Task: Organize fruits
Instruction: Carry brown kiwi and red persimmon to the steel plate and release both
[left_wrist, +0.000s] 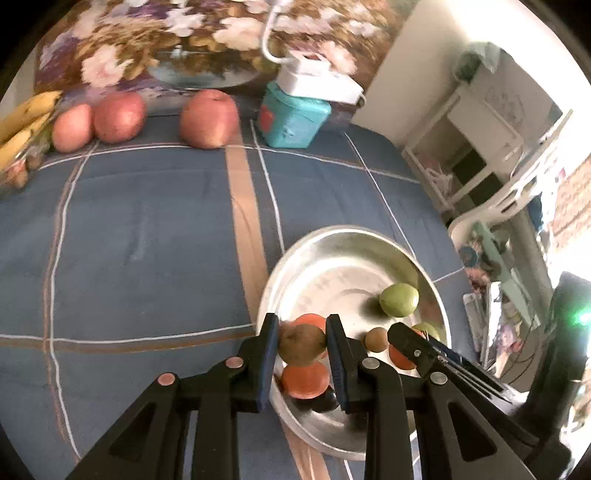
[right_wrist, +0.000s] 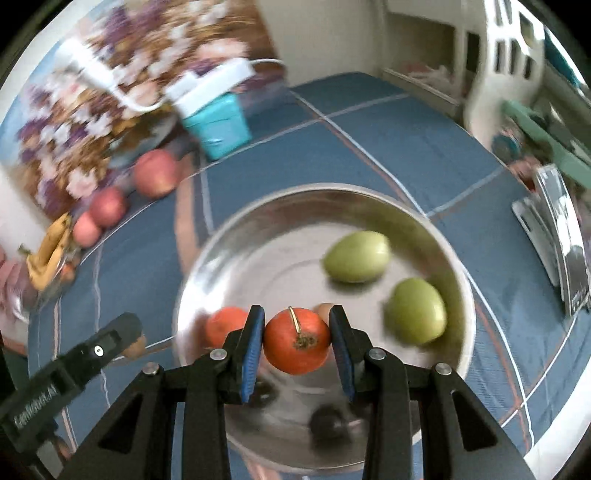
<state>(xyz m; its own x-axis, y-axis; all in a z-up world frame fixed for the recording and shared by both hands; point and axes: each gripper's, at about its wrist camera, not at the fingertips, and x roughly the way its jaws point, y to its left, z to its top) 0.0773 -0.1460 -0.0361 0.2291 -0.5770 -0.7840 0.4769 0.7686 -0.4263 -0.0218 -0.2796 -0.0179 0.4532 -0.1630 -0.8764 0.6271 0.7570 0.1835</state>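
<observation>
Gripping a brown kiwi (left_wrist: 301, 343), the left gripper (left_wrist: 302, 354) hangs over the near rim of the metal bowl (left_wrist: 332, 240), its blue pads pressed on either side of the fruit. The right gripper (right_wrist: 296, 341) is clamped on an orange fruit (right_wrist: 296, 341) with a dry stem, also above the bowl's near side. Down in the bowl lie two green fruits (right_wrist: 357, 255), another orange one (right_wrist: 225, 325) and a small brown one (left_wrist: 376, 339); dark blurs near the rim I cannot identify. Three apples (left_wrist: 208, 118) and bananas (left_wrist: 22, 118) sit well apart at the far edge of the blue checked cloth (left_wrist: 147, 240), beside a teal box (left_wrist: 291, 118).

Both fruits look lifted clear, so the sorting seems under way, with each hand carrying one piece at once. The risks, as I judge them:

- The kiwi is round and held near the pad tips; a quick swing could roll it out onto the cloth or back onto the fruit below.
- The two grippers are close together (the right one's finger shows just beside the left pads), so crossing paths could knock one load loose.
- Squeezing harder to compensate could bruise the orange fruit.
- Clipping the rim while leaving could tip the bowl and send the green fruits rolling.
</observation>
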